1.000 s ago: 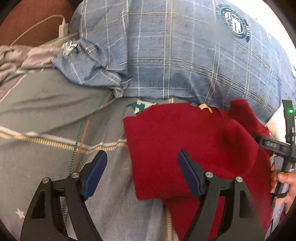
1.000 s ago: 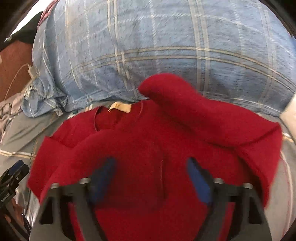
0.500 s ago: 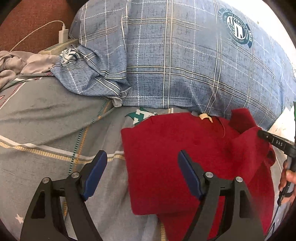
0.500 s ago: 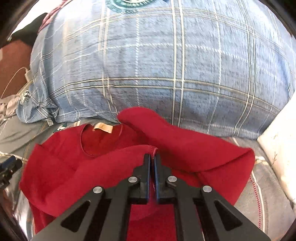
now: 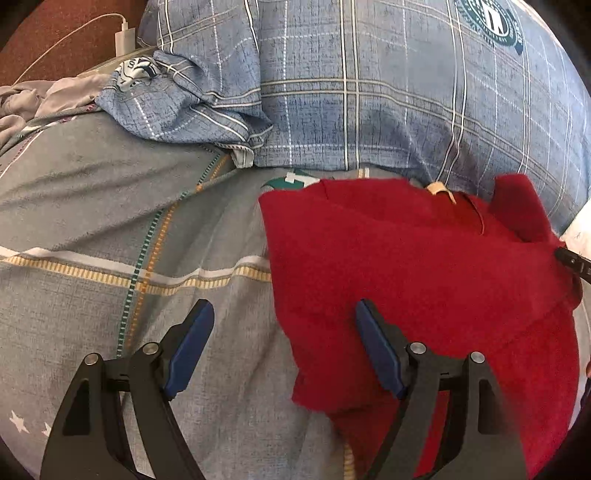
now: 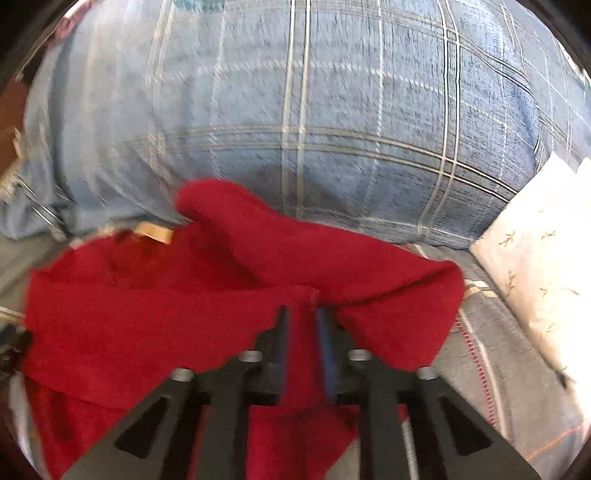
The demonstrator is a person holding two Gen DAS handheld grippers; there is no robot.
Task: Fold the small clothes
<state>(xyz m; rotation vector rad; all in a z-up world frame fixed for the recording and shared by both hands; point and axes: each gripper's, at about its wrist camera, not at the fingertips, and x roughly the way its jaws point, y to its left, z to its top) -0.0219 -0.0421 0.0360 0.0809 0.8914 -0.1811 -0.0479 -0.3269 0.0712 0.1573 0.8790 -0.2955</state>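
A small red garment [image 5: 424,280] lies partly folded on the grey bedsheet [image 5: 110,206], its tan neck label [image 5: 437,189] toward the pillow. My left gripper [image 5: 284,347] is open and empty, its right finger over the garment's left edge. In the right wrist view the red garment [image 6: 147,317] fills the lower middle. My right gripper [image 6: 303,332] is shut on a fold of it, with red fabric showing in the narrow gap between the blue pads. A sleeve [image 6: 236,214] sticks up toward the pillow.
A big blue plaid pillow [image 5: 369,81] lies behind the garment and shows in the right view [image 6: 332,110]. A white charger and cable [image 5: 123,35] lie at far left. A white floral cushion [image 6: 535,236] is at right. Crumpled grey cloth [image 5: 33,99] sits far left.
My right gripper closed on a fold of the red garment and now pulls it rightward, with motion blur. My left gripper stayed open and drifted slightly.
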